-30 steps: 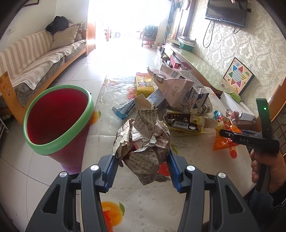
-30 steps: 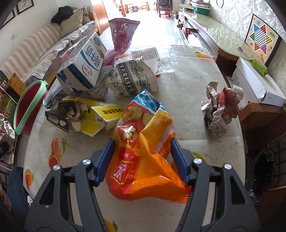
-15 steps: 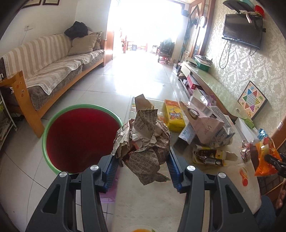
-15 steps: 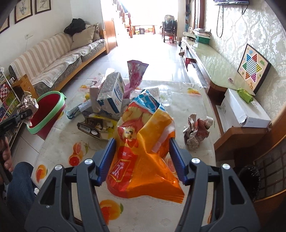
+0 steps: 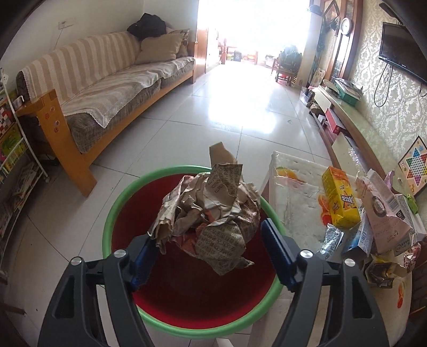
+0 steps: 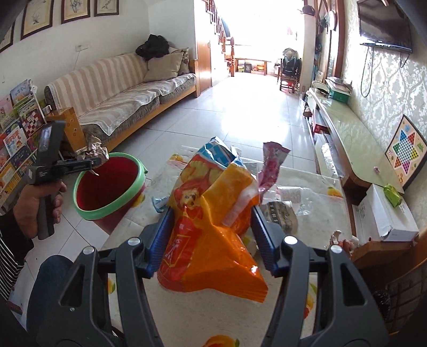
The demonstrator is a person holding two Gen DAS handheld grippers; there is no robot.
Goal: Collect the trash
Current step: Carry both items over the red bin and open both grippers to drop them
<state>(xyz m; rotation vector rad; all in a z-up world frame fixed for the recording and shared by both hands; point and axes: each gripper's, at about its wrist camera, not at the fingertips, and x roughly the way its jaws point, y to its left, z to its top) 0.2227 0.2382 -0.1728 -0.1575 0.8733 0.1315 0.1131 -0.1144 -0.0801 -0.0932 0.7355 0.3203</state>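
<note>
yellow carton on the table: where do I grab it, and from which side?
Grip the yellow carton across its two long sides, about mid-length, coming down from above. It seems to lie flat on the table, long axis running away from the camera, so those sides are parallel and close together. Its left side is free; the right sits near the pile, so that jaw will probably have little room.

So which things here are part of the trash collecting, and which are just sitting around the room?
Part of the job:
crumpled paper in the open left claw
bin
orange snack bag in the right claw
yellow carton

Just lying about:
sofa
game board
TV
</note>
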